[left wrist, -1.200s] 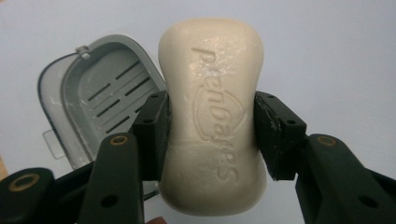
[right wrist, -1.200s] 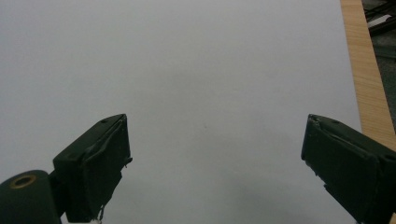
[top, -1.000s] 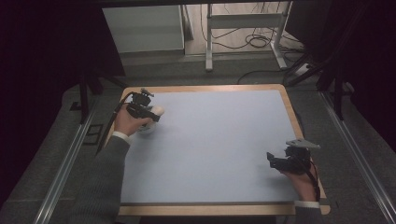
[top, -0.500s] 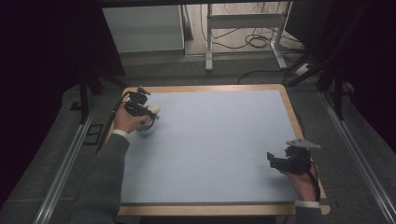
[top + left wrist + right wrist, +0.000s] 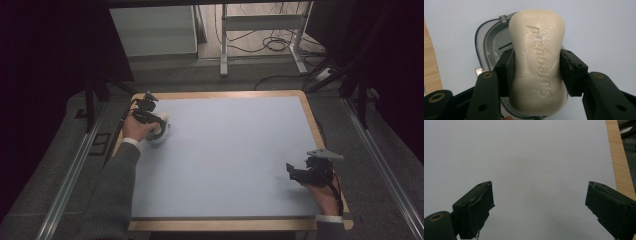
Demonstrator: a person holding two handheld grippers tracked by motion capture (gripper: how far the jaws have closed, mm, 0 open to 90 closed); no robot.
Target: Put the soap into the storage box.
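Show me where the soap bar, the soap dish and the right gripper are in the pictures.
soap bar [image 5: 537, 60], left gripper view, on its stamped face.
soap dish [image 5: 489, 42], left gripper view, on its inner wall left of the soap.
right gripper [image 5: 539, 210], right gripper view, midway between its open fingertips.

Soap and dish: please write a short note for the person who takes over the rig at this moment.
Left hand-held gripper: shut on the soap, held just above the soap dish at the table's far left corner.
Right hand-held gripper: open, holding nothing, over bare table near the right edge.
Done: soap is gripped.
Left: whether it is going into the dish or coming out cannot be told; finish that move, then release.
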